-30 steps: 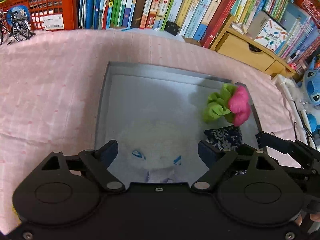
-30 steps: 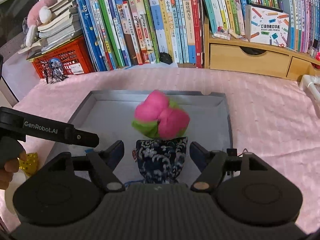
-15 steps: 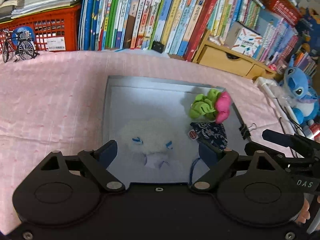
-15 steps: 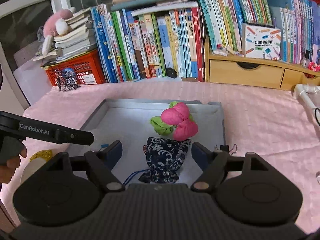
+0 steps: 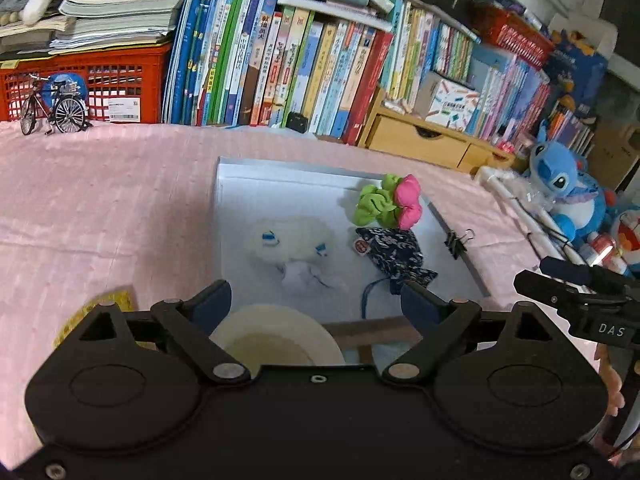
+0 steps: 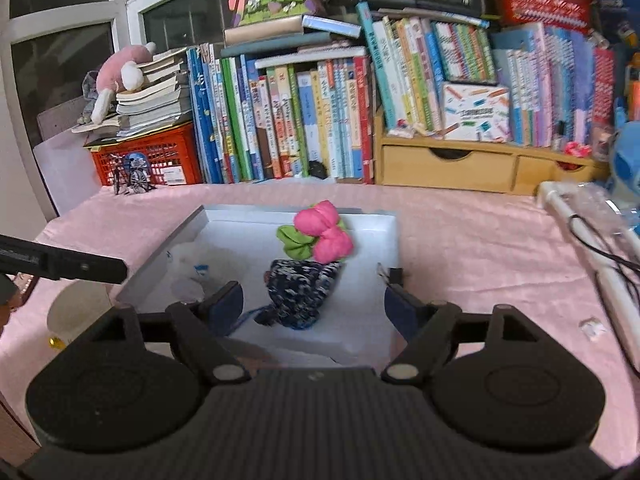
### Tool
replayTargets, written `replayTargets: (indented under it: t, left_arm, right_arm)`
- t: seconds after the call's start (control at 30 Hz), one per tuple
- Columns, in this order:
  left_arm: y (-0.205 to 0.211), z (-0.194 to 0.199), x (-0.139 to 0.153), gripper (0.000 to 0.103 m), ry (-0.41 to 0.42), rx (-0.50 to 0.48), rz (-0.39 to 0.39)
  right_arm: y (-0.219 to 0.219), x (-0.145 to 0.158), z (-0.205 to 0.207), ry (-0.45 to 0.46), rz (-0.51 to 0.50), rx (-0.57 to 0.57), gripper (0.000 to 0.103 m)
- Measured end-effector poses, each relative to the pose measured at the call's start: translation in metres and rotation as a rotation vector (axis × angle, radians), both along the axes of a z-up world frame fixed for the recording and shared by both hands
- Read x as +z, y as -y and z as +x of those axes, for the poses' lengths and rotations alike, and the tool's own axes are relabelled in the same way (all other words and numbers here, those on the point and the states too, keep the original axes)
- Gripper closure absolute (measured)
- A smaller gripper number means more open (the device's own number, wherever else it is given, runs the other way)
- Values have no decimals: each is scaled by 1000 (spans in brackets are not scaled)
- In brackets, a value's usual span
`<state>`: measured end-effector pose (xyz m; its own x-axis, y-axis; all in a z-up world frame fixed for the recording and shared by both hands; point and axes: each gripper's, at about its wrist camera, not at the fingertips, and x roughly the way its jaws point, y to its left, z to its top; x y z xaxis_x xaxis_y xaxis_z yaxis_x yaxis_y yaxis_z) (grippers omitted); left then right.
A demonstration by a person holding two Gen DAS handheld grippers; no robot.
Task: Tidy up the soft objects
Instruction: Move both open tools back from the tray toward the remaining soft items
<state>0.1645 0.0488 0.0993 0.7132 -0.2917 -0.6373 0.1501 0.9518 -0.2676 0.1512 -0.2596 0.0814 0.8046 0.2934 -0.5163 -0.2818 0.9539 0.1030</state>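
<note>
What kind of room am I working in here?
Most likely a child's room or home study: a long row of children's books behind a pink-covered table, plush toys such as the blue one, and a small wooden drawer unit.

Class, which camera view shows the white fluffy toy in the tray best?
Left wrist view: the white fluffy toy lies unobstructed in the tray. In the right wrist view it is washed out and partly hidden behind the other gripper's handle.
</note>
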Motion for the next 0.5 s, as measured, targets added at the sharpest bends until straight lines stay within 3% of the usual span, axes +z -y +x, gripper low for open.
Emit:
replayTargets:
  t: [0.13,0.5]
  left_arm:
    - [4,-28,2,11,98,3,40]
    - [9,-76,12,9,228,-22,74]
  right_arm:
    - [8,-6,-21,45,-12,-29,15]
    - [18,-20,-51,111,-59,-79,11]
